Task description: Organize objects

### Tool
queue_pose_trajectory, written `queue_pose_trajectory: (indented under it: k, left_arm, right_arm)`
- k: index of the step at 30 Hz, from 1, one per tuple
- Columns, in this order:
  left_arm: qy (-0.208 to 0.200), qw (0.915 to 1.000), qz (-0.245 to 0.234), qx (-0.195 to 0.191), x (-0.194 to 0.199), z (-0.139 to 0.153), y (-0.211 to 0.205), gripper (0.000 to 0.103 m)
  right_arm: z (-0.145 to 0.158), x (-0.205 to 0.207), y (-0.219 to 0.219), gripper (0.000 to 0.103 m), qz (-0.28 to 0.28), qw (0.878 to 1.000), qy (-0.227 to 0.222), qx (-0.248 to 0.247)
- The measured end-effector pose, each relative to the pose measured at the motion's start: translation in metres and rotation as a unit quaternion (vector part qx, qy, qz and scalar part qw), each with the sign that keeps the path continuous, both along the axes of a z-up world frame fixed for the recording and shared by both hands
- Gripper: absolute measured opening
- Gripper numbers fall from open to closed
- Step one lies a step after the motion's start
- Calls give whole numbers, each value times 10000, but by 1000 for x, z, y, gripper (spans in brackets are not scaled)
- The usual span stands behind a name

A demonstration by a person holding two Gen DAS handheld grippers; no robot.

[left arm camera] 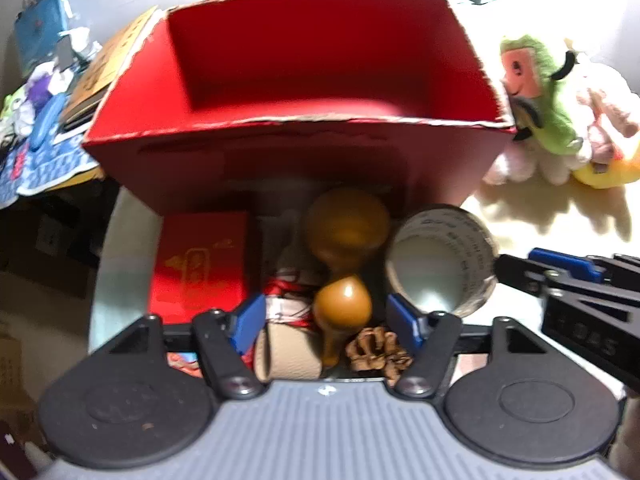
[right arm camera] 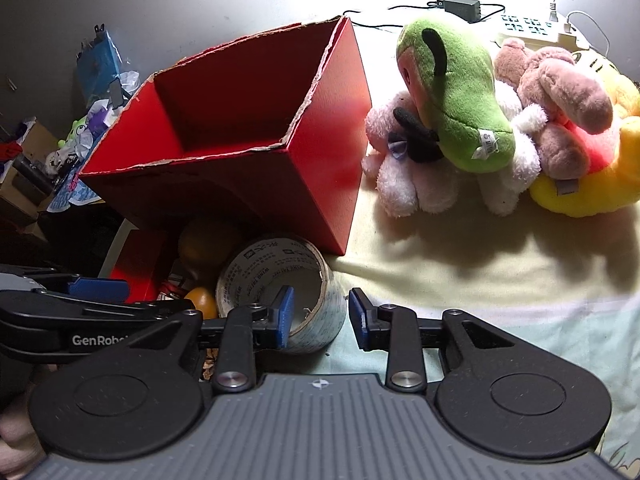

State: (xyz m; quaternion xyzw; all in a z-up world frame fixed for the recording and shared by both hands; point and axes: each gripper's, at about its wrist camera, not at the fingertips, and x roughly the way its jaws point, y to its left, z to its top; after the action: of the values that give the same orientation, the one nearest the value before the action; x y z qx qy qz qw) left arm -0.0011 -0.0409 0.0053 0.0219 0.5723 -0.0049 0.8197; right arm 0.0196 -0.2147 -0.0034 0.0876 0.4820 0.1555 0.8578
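An open, empty red cardboard box [left arm camera: 304,136] [right arm camera: 320,148] stands on the bed. In front of it lie a brown wooden gourd [left arm camera: 344,264], a roll of clear tape [left arm camera: 440,256] [right arm camera: 280,280], a small red packet [left arm camera: 200,264] and a knotted brown cord [left arm camera: 376,350]. My left gripper [left arm camera: 326,322] is open, its blue pads either side of the gourd's small end without touching. My right gripper [right arm camera: 320,316] is open; its left pad [right arm camera: 285,314] sits inside the tape roll and its right pad outside the wall, with a gap.
A pile of plush toys, green [right arm camera: 456,100], white [right arm camera: 408,176], pink [right arm camera: 560,100] and yellow [right arm camera: 588,184], lies right of the box. A power strip [right arm camera: 532,30] and adapter [right arm camera: 460,8] sit behind. Clutter [left arm camera: 44,92] fills the left side beyond the bed edge.
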Motion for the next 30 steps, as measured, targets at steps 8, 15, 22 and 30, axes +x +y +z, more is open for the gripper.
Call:
queue_pose_trajectory:
  k: [8, 15, 22, 30]
  left_arm:
    - [19, 9963, -289, -807, 8, -6, 0, 48]
    - [179, 9928, -482, -1078, 16, -18, -4, 45]
    - [390, 9904, -617, -1172, 27, -33, -7, 30]
    - [475, 9861, -769, -1398, 32, -37, -5, 13]
  right_arm:
    - [-12, 11, 3, 24, -28, 9992, 245, 310]
    - [-20, 18, 7, 20, -119, 9991, 325, 253]
    - [-24, 18, 6, 14, -247, 9988, 378, 214]
    - [-22, 10, 1, 13, -442, 9978, 461, 175]
